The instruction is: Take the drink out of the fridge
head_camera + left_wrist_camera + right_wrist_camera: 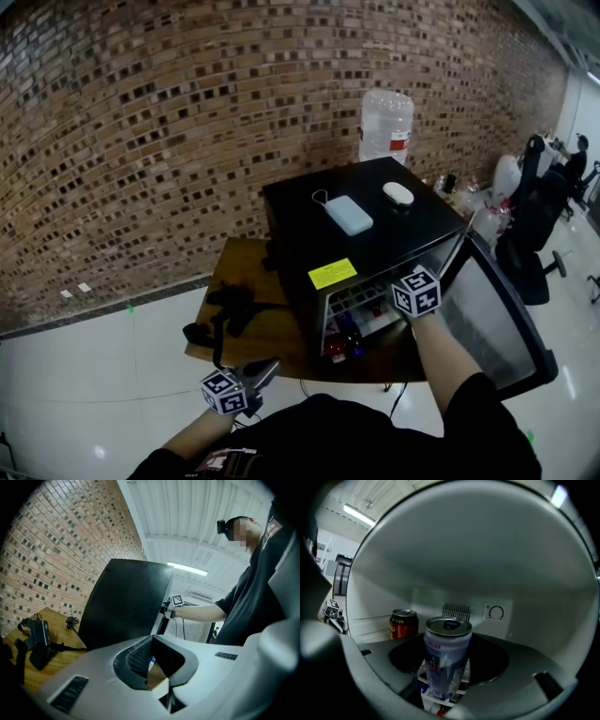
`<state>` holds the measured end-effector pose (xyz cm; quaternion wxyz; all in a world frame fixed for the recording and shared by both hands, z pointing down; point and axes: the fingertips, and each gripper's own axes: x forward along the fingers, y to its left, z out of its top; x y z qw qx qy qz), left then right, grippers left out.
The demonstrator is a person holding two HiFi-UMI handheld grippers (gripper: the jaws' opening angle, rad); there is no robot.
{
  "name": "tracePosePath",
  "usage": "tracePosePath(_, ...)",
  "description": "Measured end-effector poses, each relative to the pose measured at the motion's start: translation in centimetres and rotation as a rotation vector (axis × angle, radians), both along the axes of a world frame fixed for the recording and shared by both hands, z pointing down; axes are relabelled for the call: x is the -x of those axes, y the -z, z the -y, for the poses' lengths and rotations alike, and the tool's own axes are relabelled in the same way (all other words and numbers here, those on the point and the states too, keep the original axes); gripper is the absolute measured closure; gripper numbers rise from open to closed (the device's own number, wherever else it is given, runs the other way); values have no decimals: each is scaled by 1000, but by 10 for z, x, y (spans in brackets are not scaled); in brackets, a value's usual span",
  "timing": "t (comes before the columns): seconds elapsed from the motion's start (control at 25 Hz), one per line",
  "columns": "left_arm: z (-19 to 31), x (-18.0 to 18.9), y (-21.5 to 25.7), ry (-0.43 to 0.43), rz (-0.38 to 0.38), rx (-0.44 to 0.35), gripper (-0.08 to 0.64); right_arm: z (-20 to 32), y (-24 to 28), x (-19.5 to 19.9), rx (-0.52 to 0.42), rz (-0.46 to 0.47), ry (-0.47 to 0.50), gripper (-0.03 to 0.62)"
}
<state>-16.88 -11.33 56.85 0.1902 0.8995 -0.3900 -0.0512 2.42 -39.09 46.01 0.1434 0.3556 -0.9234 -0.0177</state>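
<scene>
A black mini fridge [375, 234] stands on a wooden table [246, 267] with its door [492, 319] swung open to the right. My right gripper [450, 677] reaches inside it. A silver-and-blue drink can [446, 656] stands upright between its jaws, with a gap showing on either side. A red can [403, 624] stands further back on the left. My left gripper [262, 372] hangs low by the table's front edge, its jaws together and nothing in them. More cans show on the fridge's lower shelf [342, 345].
On the fridge top lie a pale blue power bank [349, 214], a white mouse [398, 193] and a yellow sticker [333, 273]. A water jug [386, 124] stands behind, against the brick wall. A black strapped device [234, 305] lies on the table. Office chairs [534, 225] stand at right.
</scene>
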Motion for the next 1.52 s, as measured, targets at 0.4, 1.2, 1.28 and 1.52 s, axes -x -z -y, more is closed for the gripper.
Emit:
tracePosePath(0.4, 3, -15, 2, -40, -5, -4, 568, -68, -5, -43, 6, 77, 15, 311)
tracePosePath(1.2, 17, -144, -54, -406, 153, 81, 568, -144, -182, -103, 199, 37, -9, 311)
tracePosePath(1.28, 21, -156, -63, -428, 146, 99, 568, -144, -200, -108, 210, 22, -15, 311)
tracePosePath(1.52, 34, -183, -71, -469, 144, 125, 568, -136, -244, -117, 244, -13, -41, 311)
